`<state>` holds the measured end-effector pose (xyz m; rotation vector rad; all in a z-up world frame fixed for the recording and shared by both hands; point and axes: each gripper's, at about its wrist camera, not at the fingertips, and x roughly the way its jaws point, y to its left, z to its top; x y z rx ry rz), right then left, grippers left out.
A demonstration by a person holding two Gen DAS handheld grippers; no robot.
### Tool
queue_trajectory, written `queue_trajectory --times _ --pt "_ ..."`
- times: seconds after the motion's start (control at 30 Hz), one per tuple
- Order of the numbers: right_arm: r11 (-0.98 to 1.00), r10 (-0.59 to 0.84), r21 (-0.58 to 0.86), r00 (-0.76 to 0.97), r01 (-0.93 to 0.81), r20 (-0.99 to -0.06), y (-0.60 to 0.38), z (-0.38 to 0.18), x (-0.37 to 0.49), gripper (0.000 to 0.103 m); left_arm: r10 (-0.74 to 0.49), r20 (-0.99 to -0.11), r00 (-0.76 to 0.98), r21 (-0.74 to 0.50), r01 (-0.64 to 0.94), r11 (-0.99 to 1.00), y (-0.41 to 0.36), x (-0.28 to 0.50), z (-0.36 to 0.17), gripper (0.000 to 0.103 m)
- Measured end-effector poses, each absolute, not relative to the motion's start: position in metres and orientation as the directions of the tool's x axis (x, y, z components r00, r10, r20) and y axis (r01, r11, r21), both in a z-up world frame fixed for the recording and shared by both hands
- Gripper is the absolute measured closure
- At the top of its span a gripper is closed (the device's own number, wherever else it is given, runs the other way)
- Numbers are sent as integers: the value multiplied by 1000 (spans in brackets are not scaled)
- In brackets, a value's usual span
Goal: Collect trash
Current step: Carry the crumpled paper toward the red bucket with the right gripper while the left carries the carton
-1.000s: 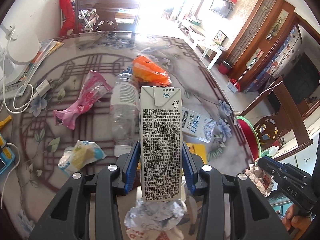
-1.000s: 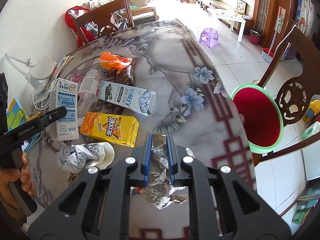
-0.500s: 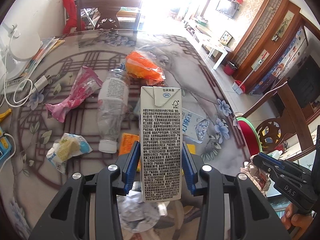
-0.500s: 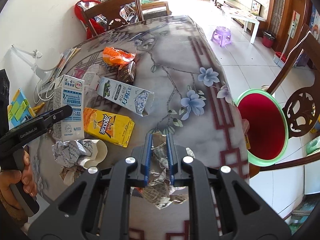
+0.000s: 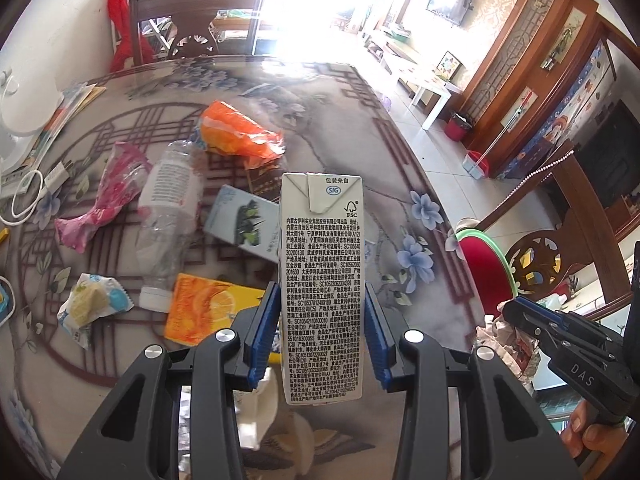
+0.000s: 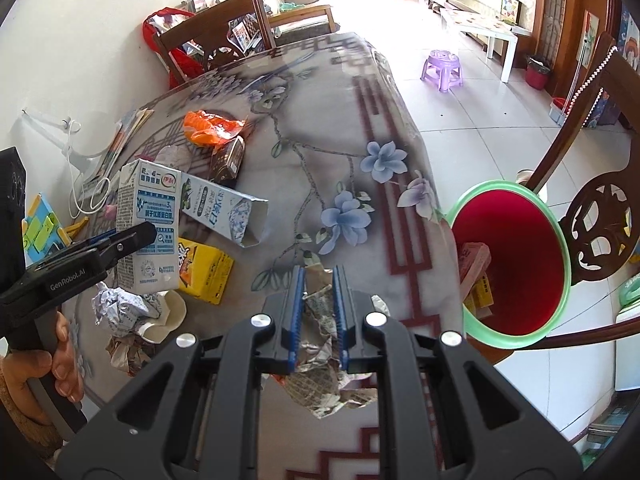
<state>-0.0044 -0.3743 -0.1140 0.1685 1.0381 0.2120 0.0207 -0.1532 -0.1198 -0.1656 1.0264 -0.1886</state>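
My left gripper [image 5: 322, 334] is shut on an upright white milk carton [image 5: 321, 264], held above the flower-patterned table [image 5: 340, 128]; the same carton [image 6: 147, 228] shows at the left of the right wrist view. My right gripper [image 6: 318, 312] is shut on a crumpled wad of printed paper [image 6: 324, 376] near the table's right edge. A red bin with a green rim [image 6: 514, 260] stands just off that edge, with a box inside it. Loose trash lies on the table: an orange bag [image 5: 236, 134], a clear bottle [image 5: 168, 216], a pink wrapper [image 5: 104, 196].
A yellow juice carton [image 5: 202, 306], an opened white box [image 6: 224, 208], a dark packet [image 6: 228, 158], crumpled foil with a paper cup [image 6: 132, 310] and a small wrapper [image 5: 90, 308] also lie there. Wooden chairs [image 6: 600, 216] stand around. Cables and papers [image 5: 36, 152] sit far left.
Both grippers have carried their loads to the right, toward the bin, which now looks larger and closer. The table trash has slid leftward in view. Both grips are unchanged.
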Motion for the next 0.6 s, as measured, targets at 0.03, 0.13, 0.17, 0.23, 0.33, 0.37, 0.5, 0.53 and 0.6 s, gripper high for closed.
queue_trajectory --times 0.03,0.13,0.17,0.23,0.33,0.37,0.5,0.53,0.6 --pt "966 254 239 492 -95 -832 -377 -113 -4 88 -231 -832 504 -222 77 972 -157 22 -119 65" --pt "966 254 241 501 -92 -827 -389 -111 0 88 -228 -835 501 -219 77 973 -166 25 -117 65" --pt "966 252 241 504 -89 -826 -394 -110 1 88 -227 -835 501 -218 78 973 -170 26 -117 65" --pt "968 245 241 509 -76 -825 -405 -110 3 88 -227 -836 500 -215 82 973 -177 28 -117 65" --pt "971 223 233 517 -46 -826 -426 -111 8 88 -230 -838 494 -213 90 973 -190 31 -117 65" --pt "973 211 228 521 -32 -827 -436 -112 11 88 -231 -839 493 -213 93 973 -194 32 -117 65" --pt "981 149 193 544 24 -826 -472 -113 22 88 -237 -838 491 -212 106 971 -209 34 -116 65" --pt "982 134 185 548 39 -825 -481 -113 24 88 -239 -839 490 -212 110 971 -214 35 -115 65" --pt "983 99 168 557 74 -825 -502 -115 32 88 -240 -840 487 -210 116 971 -223 36 -116 65"
